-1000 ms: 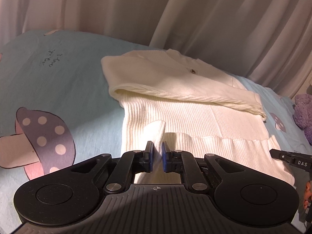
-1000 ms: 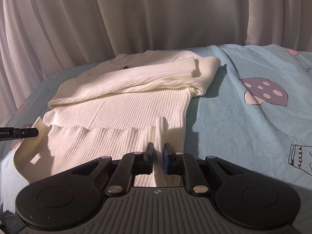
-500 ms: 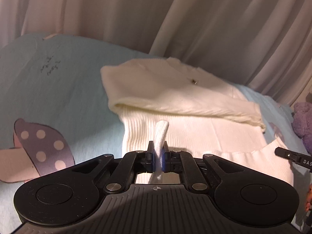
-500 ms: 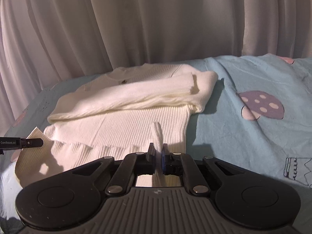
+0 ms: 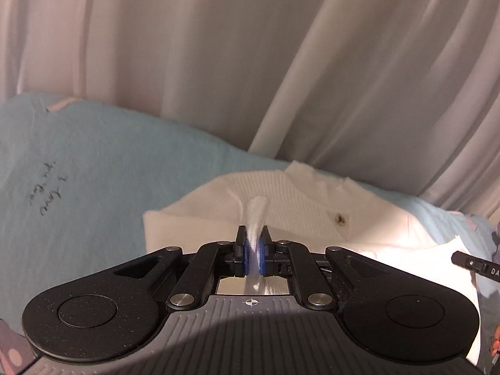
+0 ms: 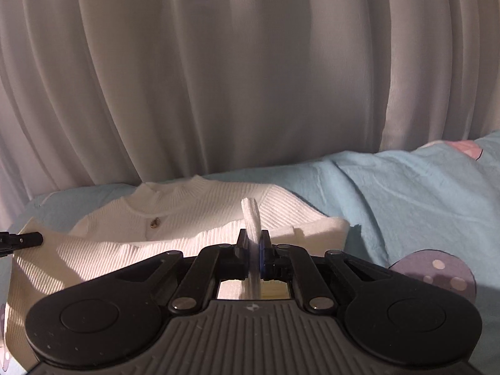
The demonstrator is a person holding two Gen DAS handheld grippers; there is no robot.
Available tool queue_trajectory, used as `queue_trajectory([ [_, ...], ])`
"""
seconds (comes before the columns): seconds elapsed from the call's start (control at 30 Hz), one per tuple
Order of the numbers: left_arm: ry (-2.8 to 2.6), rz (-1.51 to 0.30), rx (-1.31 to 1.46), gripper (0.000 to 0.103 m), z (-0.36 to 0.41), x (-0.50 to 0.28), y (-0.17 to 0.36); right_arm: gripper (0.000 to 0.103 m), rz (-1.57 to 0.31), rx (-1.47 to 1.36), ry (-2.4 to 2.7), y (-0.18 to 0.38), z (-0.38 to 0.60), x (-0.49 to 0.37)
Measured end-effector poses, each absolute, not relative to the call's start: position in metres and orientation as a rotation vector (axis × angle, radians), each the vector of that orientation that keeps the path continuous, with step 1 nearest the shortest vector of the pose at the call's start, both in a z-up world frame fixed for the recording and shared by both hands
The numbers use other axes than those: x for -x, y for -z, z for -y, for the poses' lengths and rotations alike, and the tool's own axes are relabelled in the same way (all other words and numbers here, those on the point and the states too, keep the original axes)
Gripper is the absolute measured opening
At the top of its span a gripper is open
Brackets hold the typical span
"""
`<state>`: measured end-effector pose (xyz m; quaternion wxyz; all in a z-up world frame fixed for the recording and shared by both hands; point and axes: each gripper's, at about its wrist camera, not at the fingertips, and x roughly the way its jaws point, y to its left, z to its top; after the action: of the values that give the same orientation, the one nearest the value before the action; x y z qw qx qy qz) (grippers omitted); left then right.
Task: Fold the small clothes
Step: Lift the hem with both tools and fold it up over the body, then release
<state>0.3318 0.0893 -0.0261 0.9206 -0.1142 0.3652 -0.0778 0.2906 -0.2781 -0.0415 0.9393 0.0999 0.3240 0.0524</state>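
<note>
- We see our left tongs [image 5: 253,243] and right tongs [image 6: 253,243] each pinching the hem of the white sweater [image 6: 193,215], which lies on the blue bed [image 6: 406,193].
- Bare sheet flanks it; a curtain [image 6: 250,78] hangs behind.

Dark handwritten script [image 5: 47,194] is printed on the light blue bedsheet [image 5: 118,172], well to the left of the left tool; "I love" can be made out, the other words too blurred. On the black bar [image 5: 476,264] entering at its right, white letters "DA" show, then cut off.
</note>
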Motion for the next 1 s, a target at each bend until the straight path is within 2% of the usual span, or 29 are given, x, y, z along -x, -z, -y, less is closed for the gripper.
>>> queue_trajectory([
  [0.03,0.176,-0.771,0.233,0.009,-0.088,-0.333,0.032,0.006,-0.683,-0.198,-0.108,0.047,0.278,-0.293],
  [0.1,0.204,-0.779,0.225,0.025,-0.088,-0.332,0.039,0.007,-0.709,-0.192,-0.124,0.056,0.278,-0.293],
  [0.17,0.233,-0.78,0.232,0.036,-0.089,-0.329,0.042,0.009,-0.703,-0.199,-0.14,0.058,0.281,-0.289],
  [0.23,0.266,-0.786,0.259,0.035,-0.09,-0.328,0.046,0.009,-0.705,-0.212,-0.153,0.059,0.283,-0.29],
  [0.27,0.274,-0.786,0.263,0.026,-0.088,-0.33,0.048,0.009,-0.703,-0.216,-0.151,0.059,0.283,-0.29],
  [0.3,0.27,-0.777,0.257,0.009,-0.086,-0.329,0.05,0.008,-0.698,-0.209,-0.139,0.059,0.281,-0.291],
  [0.5,0.28,-0.636,0.228,0.007,-0.087,-0.33,0.014,0.005,-0.523,-0.128,-0.116,0.018,0.265,-0.292],
  [0.7,0.24,-0.5,0.22,0.007,-0.082,-0.378,-0.031,0.005,-0.442,-0.135,-0.049,-0.013,0.253,-0.349],
  [0.83,0.153,-0.494,0.178,0.007,-0.072,-0.414,-0.025,0.005,-0.444,-0.117,0.014,-0.007,0.244,-0.391],
  [1.0,0.057,-0.558,0.164,0.008,-0.064,-0.437,0.011,0.005,-0.462,-0.073,0.06,0.016,0.236,-0.409],
])
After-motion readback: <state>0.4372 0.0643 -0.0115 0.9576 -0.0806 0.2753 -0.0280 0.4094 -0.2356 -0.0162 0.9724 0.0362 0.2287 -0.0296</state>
